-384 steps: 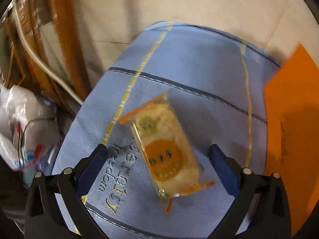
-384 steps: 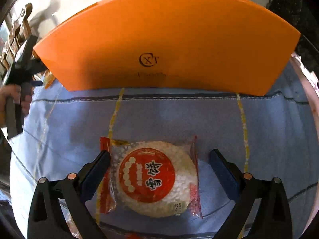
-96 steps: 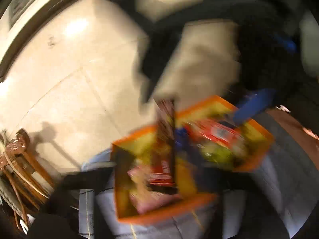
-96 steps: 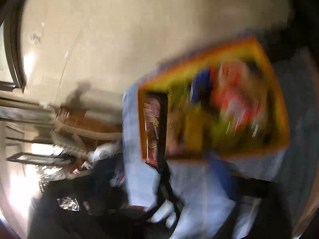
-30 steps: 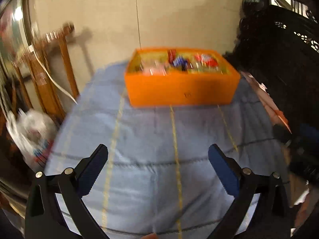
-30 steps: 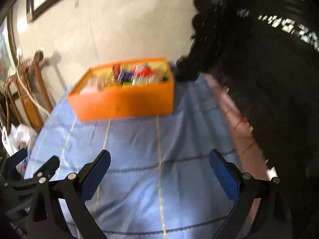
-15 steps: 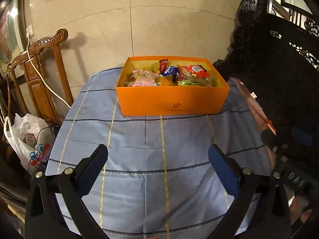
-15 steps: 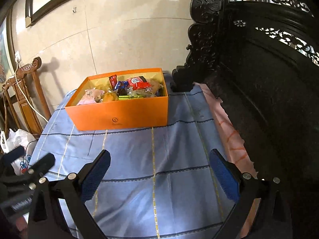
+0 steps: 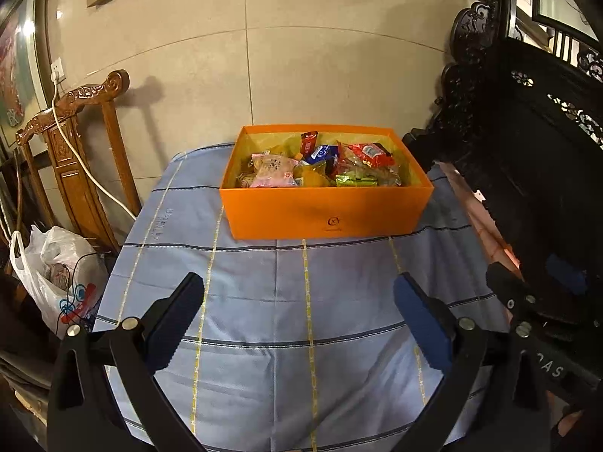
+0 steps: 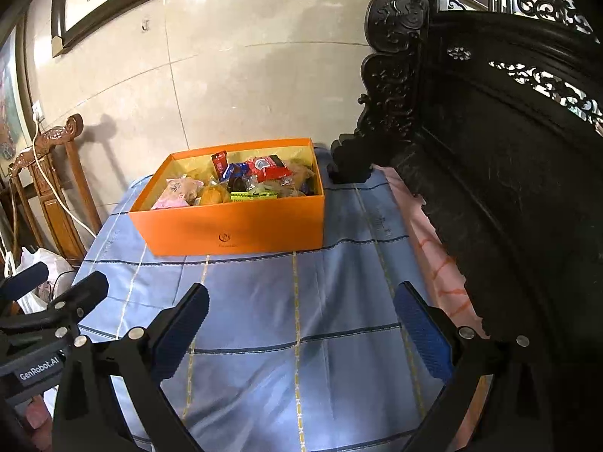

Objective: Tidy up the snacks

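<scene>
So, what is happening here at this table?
A person holds a two-finger gripper in each hand and is sorting snacks. Right now the left gripper and the right gripper both hang over the blue striped tablecloth with jaws wide apart and nothing between them. The snack packets lie inside the open orange box at the far side of the table, near the wall. No loose snack shows on the cloth, so the sorting looks finished or nearly so.
</scene>
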`<act>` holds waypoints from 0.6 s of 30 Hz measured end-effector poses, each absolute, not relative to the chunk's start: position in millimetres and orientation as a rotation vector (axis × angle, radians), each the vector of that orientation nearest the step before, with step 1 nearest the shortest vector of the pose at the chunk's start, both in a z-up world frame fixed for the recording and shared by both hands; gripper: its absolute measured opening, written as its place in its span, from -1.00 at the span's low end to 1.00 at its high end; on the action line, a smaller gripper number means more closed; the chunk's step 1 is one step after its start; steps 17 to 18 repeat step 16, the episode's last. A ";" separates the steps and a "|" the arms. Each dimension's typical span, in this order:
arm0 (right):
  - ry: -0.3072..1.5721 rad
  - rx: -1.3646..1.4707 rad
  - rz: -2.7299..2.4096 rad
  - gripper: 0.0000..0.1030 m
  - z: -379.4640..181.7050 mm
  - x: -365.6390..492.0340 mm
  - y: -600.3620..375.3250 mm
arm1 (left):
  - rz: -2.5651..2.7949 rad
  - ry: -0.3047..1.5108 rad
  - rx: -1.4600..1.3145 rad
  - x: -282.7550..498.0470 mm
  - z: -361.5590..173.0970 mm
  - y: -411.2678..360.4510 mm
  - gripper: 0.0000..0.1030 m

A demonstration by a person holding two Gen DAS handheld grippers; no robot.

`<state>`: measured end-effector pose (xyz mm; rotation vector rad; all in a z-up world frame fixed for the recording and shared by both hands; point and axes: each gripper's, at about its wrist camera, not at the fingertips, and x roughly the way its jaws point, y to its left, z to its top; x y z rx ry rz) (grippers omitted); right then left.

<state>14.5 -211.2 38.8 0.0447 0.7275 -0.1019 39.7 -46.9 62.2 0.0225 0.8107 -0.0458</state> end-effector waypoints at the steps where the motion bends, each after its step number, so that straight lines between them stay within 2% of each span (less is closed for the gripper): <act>1: 0.726 0.045 -0.104 0.93 39.4 14.5 -211.5 | -0.046 0.817 0.022 40.6 61.4 -46.4 0.92; 18: 0.720 0.038 -0.133 0.93 42.9 17.4 -213.0 | -0.100 0.830 0.016 47.8 64.0 -49.1 0.92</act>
